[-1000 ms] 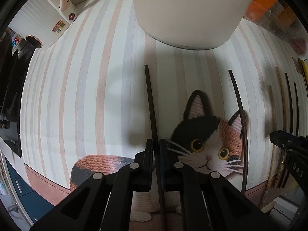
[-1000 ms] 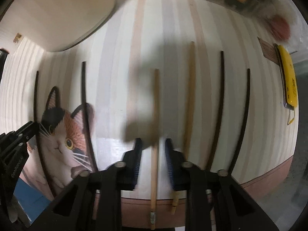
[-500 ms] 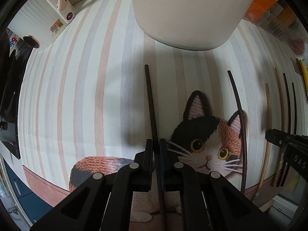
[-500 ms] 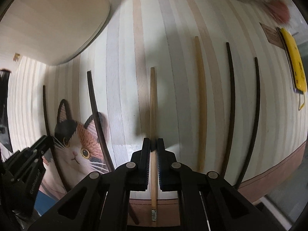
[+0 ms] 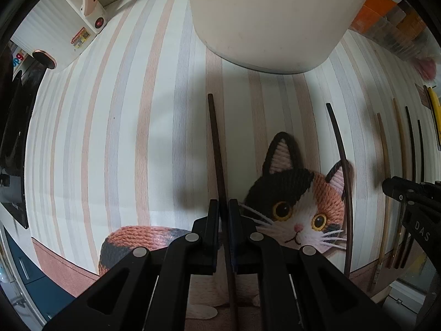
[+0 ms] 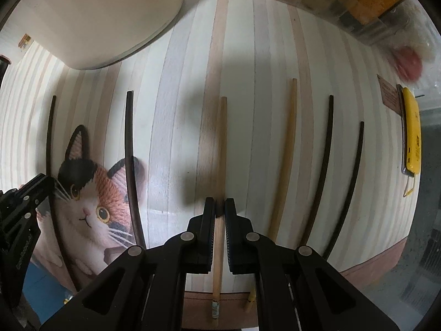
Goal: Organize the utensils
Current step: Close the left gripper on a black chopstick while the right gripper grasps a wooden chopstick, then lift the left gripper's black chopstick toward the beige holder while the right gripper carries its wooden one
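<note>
The left gripper (image 5: 223, 207) is still squeezed tight on a dark chopstick (image 5: 216, 149), just like one second ago, and it has hardly moved. The stick runs straight out between the two fingers, over the striped mat (image 5: 124, 138) on the worktop, and its far tip points at the big white pot (image 5: 264, 19). Beside it is the cat picture (image 5: 297, 207) on the mat, and a second dark chopstick (image 5: 340, 165) lies across the cat's ear. The right gripper (image 6: 219, 207) has changed the most. One second ago its fingers stood apart around the light wooden chopstick (image 6: 221, 149). Now they are closed on it and hold it, as they did half a second ago. The stick pokes out in front and also sticks out behind the fingers, past the brown edge of the mat. To its right on the mat lie another wooden chopstick (image 6: 285, 151) and two more dark chopsticks (image 6: 322, 171), each a bit apart from the next. A yellow thing (image 6: 412, 129) lies far off on the right side. From the left camera, the right gripper shows at the right edge, over the wooden sticks.
</note>
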Motion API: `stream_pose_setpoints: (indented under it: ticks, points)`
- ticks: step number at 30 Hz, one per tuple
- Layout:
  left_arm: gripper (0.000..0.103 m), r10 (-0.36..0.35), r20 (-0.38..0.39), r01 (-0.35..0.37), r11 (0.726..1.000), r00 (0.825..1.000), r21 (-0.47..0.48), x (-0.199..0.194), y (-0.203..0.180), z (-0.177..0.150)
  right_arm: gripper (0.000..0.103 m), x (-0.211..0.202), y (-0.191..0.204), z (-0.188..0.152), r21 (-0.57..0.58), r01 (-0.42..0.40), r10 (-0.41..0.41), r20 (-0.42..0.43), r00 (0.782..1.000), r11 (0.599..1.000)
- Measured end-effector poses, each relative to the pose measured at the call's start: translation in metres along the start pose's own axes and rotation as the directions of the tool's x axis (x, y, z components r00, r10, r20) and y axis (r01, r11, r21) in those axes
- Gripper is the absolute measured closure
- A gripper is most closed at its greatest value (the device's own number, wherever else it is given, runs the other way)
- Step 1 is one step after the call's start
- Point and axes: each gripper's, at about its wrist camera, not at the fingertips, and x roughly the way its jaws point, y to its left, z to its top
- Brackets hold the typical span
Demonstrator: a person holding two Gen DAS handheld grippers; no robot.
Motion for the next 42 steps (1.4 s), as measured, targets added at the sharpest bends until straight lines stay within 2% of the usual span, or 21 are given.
stream_pose_setpoints:
  ticks: [8,13,17,22,25,28,32,39,42]
  points:
    - [0.098,0.012,-0.015,-0.012,1.0,1.0,0.007,0.002,-0.003,0.021,0.093,-0.006,-0.018,0.01,-0.015,-0.007,0.006,-0.03,1.0,1.0]
    - [0.1,0.029,0.004,-0.029,1.0,1.0,0.005,0.0,-0.006,0.027,0.095,-0.009,-0.037,0.025,0.029,-0.064,0.065,-0.04,0.997,0.998]
    - [0.1,0.053,0.071,-0.053,0.999,0.996,-0.005,-0.019,-0.006,0.024,0.096,-0.01,-0.056,0.021,0.08,-0.101,0.101,0.002,0.995,0.992]
    - [0.1,0.077,0.187,-0.075,0.997,0.979,-0.019,-0.062,0.002,0.024,0.096,-0.048,-0.067,0.015,0.071,-0.1,0.09,0.134,0.987,0.992]
    - [0.1,0.124,0.269,-0.126,0.992,0.955,-0.008,-0.09,0.001,0.022,0.096,-0.078,-0.07,0.012,0.061,-0.095,0.079,0.228,0.971,0.994]
    - [0.1,0.128,0.324,-0.126,0.992,0.937,-0.026,-0.111,0.004,0.019,0.096,-0.105,-0.074,0.007,0.068,-0.099,0.074,0.313,0.947,0.993]
    - [0.1,0.125,0.368,-0.11,0.992,0.921,-0.062,-0.131,0.012,0.017,0.096,-0.126,-0.081,-0.001,0.087,-0.128,0.087,0.376,0.923,0.988]
    - [0.101,0.074,0.452,-0.03,0.994,0.889,-0.105,-0.177,0.018,0.015,0.096,-0.147,-0.088,-0.007,0.11,-0.187,0.116,0.466,0.877,0.976]
    - [0.101,0.025,0.491,0.036,0.993,0.871,-0.114,-0.199,0.024,0.015,0.096,-0.169,-0.09,-0.004,0.11,-0.225,0.14,0.506,0.851,0.968]
